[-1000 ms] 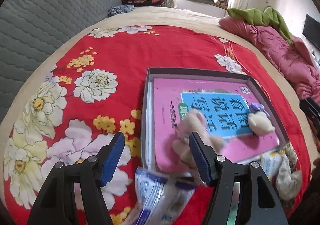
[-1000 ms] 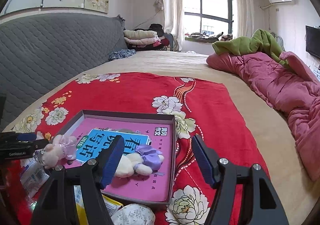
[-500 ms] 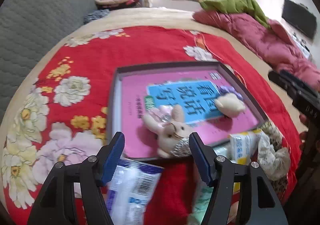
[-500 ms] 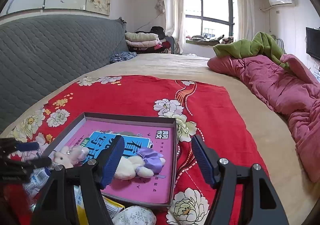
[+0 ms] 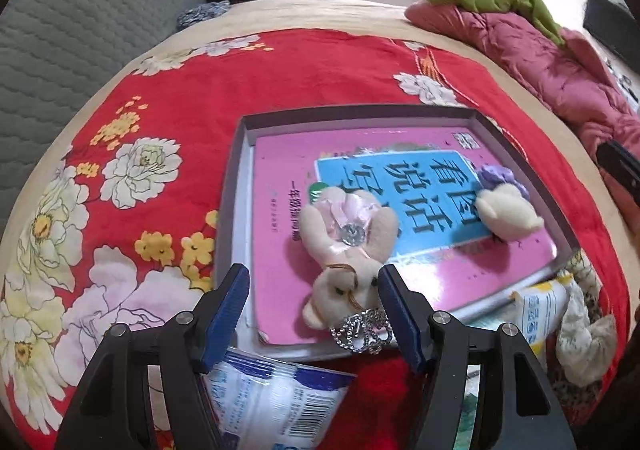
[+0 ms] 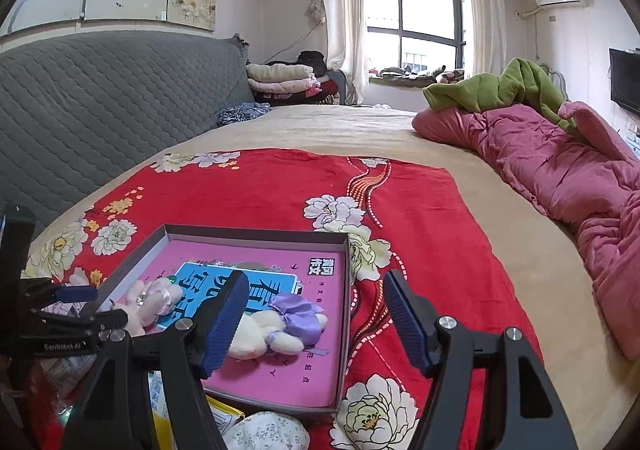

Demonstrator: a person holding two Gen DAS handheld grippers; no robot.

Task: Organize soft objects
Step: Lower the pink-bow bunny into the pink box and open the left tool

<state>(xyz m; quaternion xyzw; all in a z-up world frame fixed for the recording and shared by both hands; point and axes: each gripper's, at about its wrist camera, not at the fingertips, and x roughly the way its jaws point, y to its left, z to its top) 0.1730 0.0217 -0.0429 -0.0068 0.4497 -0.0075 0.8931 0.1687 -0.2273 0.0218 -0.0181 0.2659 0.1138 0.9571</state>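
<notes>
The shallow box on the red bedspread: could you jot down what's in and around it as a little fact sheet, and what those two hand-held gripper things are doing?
Box: grey shallow box on a red floral bedspread
Lining: pink book, blue title panel
Toy one: pink-bowed plush bunny, lying on the book
Toy two: cream plush with purple bow, also on the book
Left hand-held gripper: open, over the bunny
Right hand-held gripper: open, holding nothing
Near edge: blue-and-white packet

Pink book (image 5: 400, 217) cover, blue panel: 看图说话写话
Book corner at 1 o'clock: 黄冈作文
Left gripper (image 6: 86, 304) body: SenRobot.AI, roughly legible
Blue-white packet (image 5: 276, 398): barcode, unreadable
</notes>
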